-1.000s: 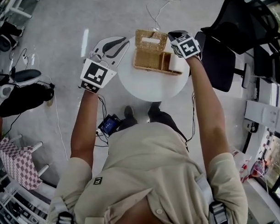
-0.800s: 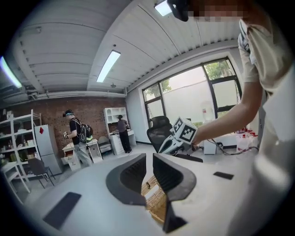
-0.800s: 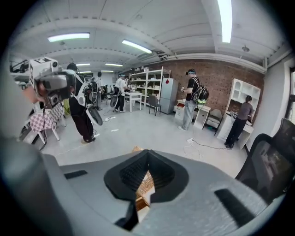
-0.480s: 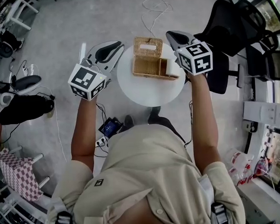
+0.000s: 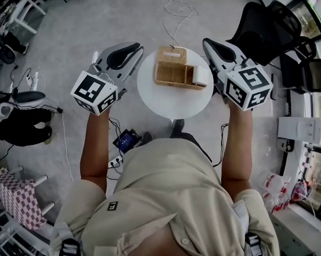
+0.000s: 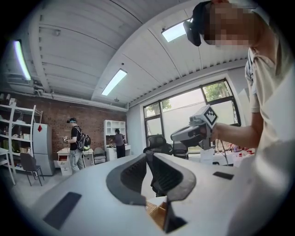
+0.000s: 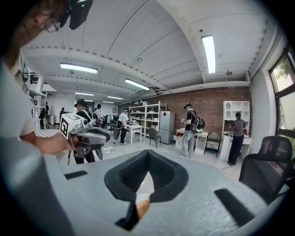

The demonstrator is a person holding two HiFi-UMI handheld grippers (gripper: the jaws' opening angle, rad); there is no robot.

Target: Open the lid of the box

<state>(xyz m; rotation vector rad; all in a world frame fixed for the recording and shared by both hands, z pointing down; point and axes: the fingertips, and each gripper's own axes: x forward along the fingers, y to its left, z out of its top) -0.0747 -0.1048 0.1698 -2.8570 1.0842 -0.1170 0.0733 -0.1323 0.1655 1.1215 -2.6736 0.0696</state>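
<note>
Box (image 5: 173, 73), lid (image 5: 171, 54) up, near table's (image 5: 173, 104) far rim; left gripper (image 5: 140, 48) and right gripper (image 5: 205, 42) closed, empty, beyond opposite edges.

- The box (image 5: 172, 75) is an oblong basket of tan woven wicker. It sits on the far half of the round white table (image 5: 175, 104), near the far rim and close to the middle of the table's width, with its long side running left to right.
- It is open, so its inside shows from above. A cross wall splits it into a large compartment on the left and a small one at the right end.
- A white thing (image 5: 202, 75) fills the right-end compartment.
- The lid (image 5: 162, 58) is the same wicker, raised along the box's far long side and joined to it there.
- A pale oblong slot (image 5: 172, 54) sits in the lid's middle.
</note>
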